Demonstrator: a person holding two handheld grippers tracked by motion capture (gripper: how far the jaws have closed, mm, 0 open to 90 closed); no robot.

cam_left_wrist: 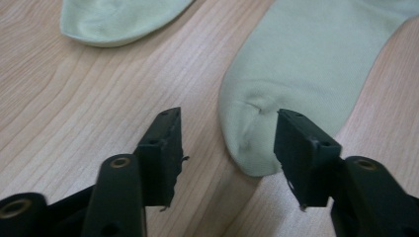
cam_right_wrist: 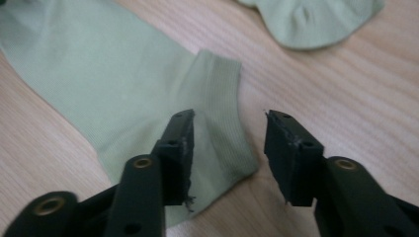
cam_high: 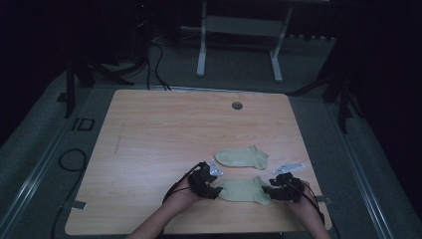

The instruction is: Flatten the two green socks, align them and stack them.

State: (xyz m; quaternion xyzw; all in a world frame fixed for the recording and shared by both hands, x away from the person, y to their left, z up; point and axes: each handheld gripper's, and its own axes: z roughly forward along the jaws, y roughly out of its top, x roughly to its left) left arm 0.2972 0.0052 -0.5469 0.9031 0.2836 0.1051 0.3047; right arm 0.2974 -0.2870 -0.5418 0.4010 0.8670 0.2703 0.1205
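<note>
While the two pale green ankle socks are lying flat on the wooden table (cam_high: 149,129), the person is working at both ends of the nearer sock (cam_high: 244,190), one gripper at each.

At the left, the left gripper (cam_high: 215,190) is sitting low at that sock's toe end. In the left gripper view its jaws are standing apart: the rounded toe (cam_left_wrist: 249,143) is lying between them, closer to the right jaw and touching or nearly touching it, while the left jaw is resting over bare wood, clear of the cloth. The pads are not pinching the fabric, so this gripper is released.

Beyond the left gripper and off to its left in its own view, the farther sock (cam_high: 242,157) is lying apart from the nearer one, with a strip of table between them.

At the right, the right gripper (cam_high: 267,189) is sitting at the ribbed cuff (cam_right_wrist: 220,108) of the nearer sock. In the right gripper view the left jaw is lying over the cuff, the cuff's edge is reaching into the gap, and the right jaw is standing over bare wood. These jaws too are parted and not clenched on the cloth.
</note>
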